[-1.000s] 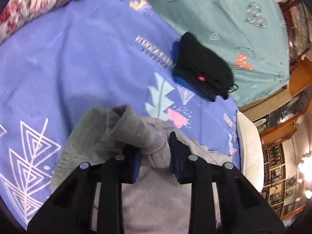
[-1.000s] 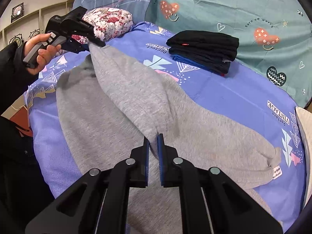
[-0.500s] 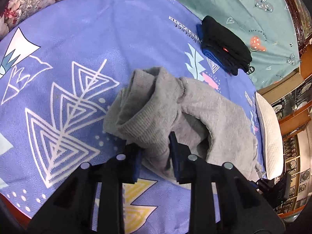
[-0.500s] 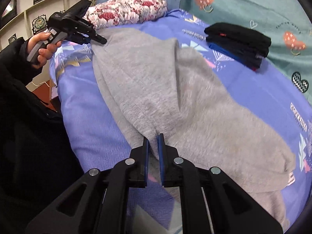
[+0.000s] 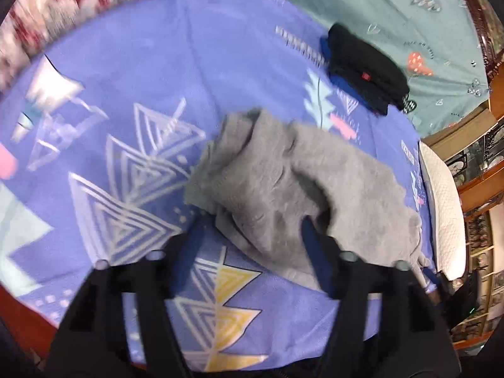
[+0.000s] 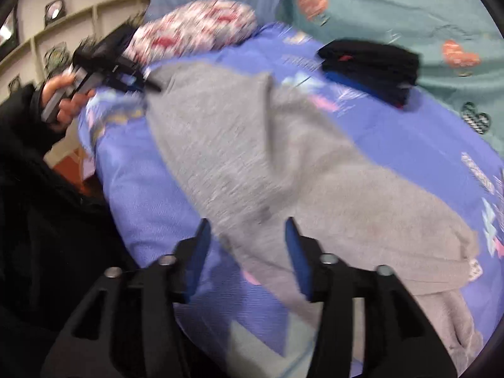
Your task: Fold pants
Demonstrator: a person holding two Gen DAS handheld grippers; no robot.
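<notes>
- Left hand-held gripper [image 5: 252, 230] at the bottom of its own view: jaws opening, blue pads spread wide, a fold of the grey fleece sweatpants [image 5: 302, 189] lying loose between them and not pinched. That reads as a release, the cloth being let down where it should rest.
- Right hand-held gripper [image 6: 245, 242], low centre of its view: jaws opening too, pads standing apart over the near edge of the grey fleece with nothing pressed between them.
- Those pants stretch across the purple patterned bedspread [image 5: 151, 78], from the lower right of the right view up towards the upper left, one layer doubled over the other. My guess: a lengthwise fold, leg on leg, just laid down.
- Upper left of the right view, a bare hand [image 6: 61, 100] holds the left tool's handle right at the far end of the pants, so both ends get set down together.
- Folded black garment stack [image 6: 371, 63] sits upper right, well apart from the grey cloth; probably the finished pile, kept clear of the working area.
- Red-and-white floral pillow [image 6: 195, 28] lies at the top, beyond the pants.
- Both views are blurred, so fine creases are hard to judge.
</notes>
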